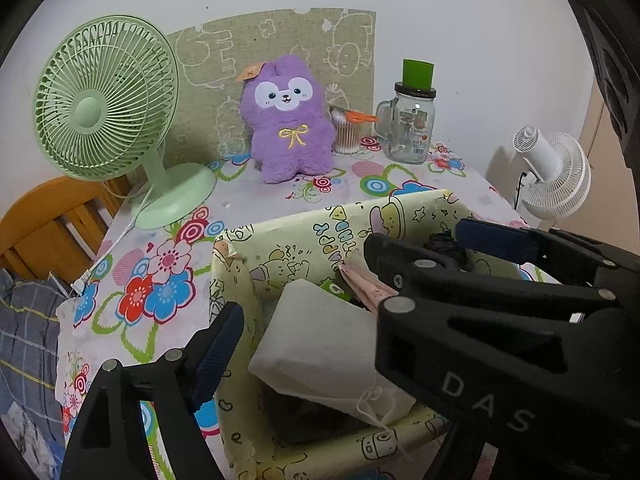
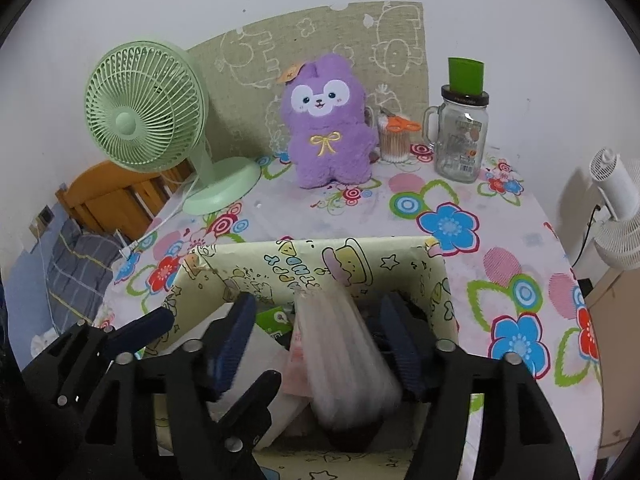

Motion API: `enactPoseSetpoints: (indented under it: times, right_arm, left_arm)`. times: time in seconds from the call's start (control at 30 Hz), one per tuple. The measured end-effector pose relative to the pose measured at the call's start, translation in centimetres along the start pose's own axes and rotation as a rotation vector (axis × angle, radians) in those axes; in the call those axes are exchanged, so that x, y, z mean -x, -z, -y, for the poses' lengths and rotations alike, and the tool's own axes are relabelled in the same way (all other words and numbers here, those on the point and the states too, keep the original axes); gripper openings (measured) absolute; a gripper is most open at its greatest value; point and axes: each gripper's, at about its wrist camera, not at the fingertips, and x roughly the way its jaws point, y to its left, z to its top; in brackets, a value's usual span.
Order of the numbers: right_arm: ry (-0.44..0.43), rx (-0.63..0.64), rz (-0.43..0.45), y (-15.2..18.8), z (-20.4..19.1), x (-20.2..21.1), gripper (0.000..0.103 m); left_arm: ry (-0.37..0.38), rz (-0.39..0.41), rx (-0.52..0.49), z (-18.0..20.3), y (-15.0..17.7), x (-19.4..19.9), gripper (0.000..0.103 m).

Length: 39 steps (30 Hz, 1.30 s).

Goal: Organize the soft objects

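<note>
Left black plastic two-finger gripper: angular fingers, ribbed dark-blue pads, silver round rivets. Right black plastic two-finger gripper: same build; white "DAS" lettering seen on its finger.

Pale packet between right fingers motion-blurred, perhaps plastic-wrapped. Box bottom hidden under contents. White fan cut off at edge.

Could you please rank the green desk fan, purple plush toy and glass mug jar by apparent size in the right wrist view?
1. Green desk fan
2. Purple plush toy
3. Glass mug jar
All stand similarly far away.
</note>
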Motion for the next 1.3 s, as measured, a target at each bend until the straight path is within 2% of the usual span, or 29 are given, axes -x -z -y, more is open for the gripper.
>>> enactPoseSetpoints:
  times: [0.33,0.5,1.3]
  right_arm:
    - [0.029,-0.023,-0.014,1.1,1.1,1.7,0.076]
    - [0.055,-0.027,0.006,1.9,1.6,3.4,0.080]
    - [0.118,0.014,0.100,5.0,1.3,10.6,0.081]
  left_arm:
    - [0.019,0.008,0.000,0.9,0.7,1.1,0.089]
    - [0.021,0.021,-0.001,1.5,1.0,2.2,0.091]
    - [0.011,0.101,0.007,2.6,3.0,8.2,0.098]
